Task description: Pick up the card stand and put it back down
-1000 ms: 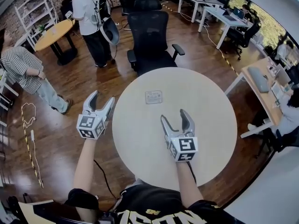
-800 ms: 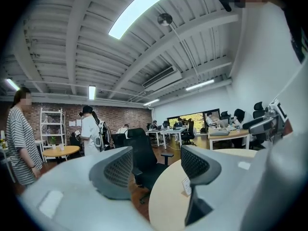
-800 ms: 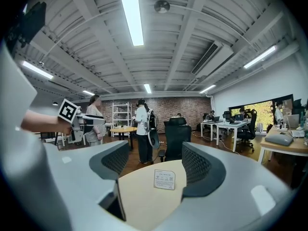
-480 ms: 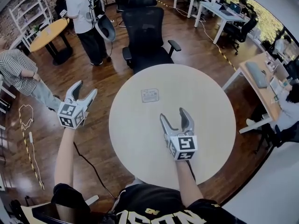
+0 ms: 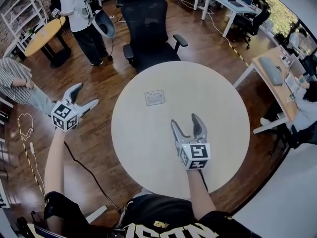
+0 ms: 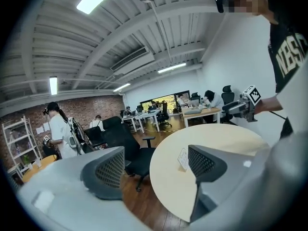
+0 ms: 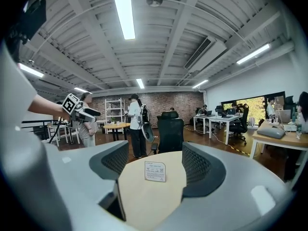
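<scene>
the card stand [image 5: 154,97] stands upright on the far half of the round table [image 5: 213,108], nearer the black office chair [image 5: 148,29] than the person, and nothing is touching it. the right gripper [image 5: 185,123] hangs over the table on the near side of it, with its jaws apart and empty. in the right gripper view the card stand [image 7: 155,171] lines up with the gap between the jaws but is well ahead of them. the left gripper [image 5: 85,95] is off the table edge over the wooden floor [image 5: 99,148], well away from the stand. its jaws have just been opening, and they stand wide with nothing between them.

so i'd say the pick hasn't begun and this is the reach. to do it well, i'd bring the right gripper straight ahead and keep the stand centred in the gap. it should go low enough to catch the thin upright sheet, with the jaws closing across its flat faces rather than its edges. the stand looks light, so one jaw arriving before the other could tip or slide it. close gently, then lift straight up.
</scene>
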`<state>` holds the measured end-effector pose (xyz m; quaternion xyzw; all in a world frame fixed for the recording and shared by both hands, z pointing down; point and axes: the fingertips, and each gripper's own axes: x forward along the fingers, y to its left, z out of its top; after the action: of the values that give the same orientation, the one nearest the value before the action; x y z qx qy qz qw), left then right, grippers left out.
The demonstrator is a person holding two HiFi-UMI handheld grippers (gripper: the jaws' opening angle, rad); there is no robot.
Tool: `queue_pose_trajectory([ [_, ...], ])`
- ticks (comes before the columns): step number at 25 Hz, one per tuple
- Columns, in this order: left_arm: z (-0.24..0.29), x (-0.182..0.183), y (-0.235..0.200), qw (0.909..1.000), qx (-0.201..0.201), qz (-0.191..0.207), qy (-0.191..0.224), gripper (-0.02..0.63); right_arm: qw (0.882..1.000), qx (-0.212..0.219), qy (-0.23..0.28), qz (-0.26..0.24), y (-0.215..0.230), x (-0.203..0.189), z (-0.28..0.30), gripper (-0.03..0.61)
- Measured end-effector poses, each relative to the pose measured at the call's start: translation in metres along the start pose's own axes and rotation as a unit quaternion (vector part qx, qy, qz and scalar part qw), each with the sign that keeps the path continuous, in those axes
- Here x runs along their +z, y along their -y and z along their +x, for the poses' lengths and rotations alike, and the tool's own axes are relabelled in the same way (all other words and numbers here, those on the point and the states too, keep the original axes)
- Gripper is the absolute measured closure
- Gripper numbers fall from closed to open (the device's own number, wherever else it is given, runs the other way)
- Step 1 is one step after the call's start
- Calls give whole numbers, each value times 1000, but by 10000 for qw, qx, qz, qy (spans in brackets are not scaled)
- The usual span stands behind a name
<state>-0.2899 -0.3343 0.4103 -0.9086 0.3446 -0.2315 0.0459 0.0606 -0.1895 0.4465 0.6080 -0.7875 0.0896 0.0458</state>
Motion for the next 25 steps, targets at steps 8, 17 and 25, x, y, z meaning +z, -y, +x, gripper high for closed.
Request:
queue_pose_trajectory([
  [8, 47, -29, 11, 9979, -558, 53, -337, 163, 9998, -124, -150, 57, 15, -13, 8, 227],
  [17, 111, -63, 35, 9931, -1062, -204, -465, 163, 9987, -262, -417, 117, 37, -35, 18, 227],
  [25, 183, -108, 90, 9839, -1608, -653, -428, 169, 9958, -241, -859, 223, 50, -85, 30, 227],
])
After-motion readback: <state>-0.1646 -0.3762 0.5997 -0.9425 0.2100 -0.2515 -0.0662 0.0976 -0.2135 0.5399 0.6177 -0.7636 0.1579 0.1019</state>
